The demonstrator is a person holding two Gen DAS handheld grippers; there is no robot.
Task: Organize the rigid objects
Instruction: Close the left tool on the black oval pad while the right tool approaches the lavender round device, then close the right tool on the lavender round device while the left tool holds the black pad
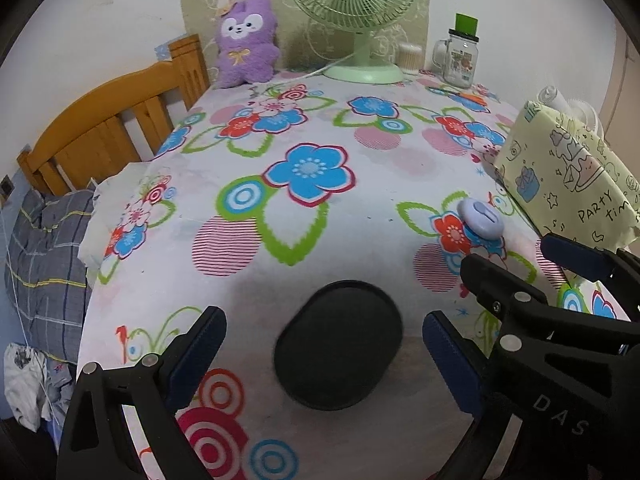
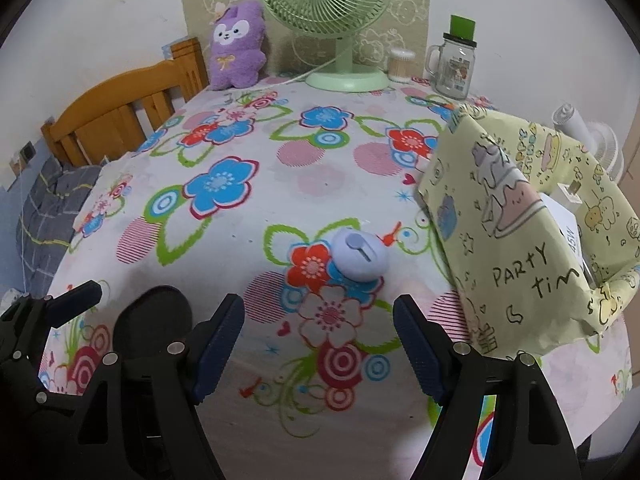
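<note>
The yellow-green gift bag (image 2: 520, 216) at the right edge of the desk (image 2: 280, 184) carries hand-lettered black words that read "PARTY tim", the rest running off around its fold, among doodles of a cake and small presents. A white box tucked inside it shows "45W" on its side. The right hand-held gripper's body, seen from the left wrist view, bears raised letters "DAS"; any more is cut off by the frame. The glass mug jar (image 2: 452, 68) at the far right corner has a printed label, but it is too small to read.

The left hand-held gripper (image 1: 324, 354) stands wide, its blue pads apart on either side of a black oval case (image 1: 338, 346) that lies flat on the flowered cloth near the front edge; the pads do not appear to touch it, though the case is blurred. The right hand-held gripper (image 2: 318, 346) is also open, nothing between its fingers, hanging over bare cloth near the front edge. Just beyond its tips sits a pale blue round gadget (image 2: 360, 256) on a red flower, close beside the bag. Along the far edge stand a green desk fan (image 2: 328, 12), a purple plush toy (image 2: 236, 48) and a tub of cotton swabs (image 2: 402, 64).
</note>
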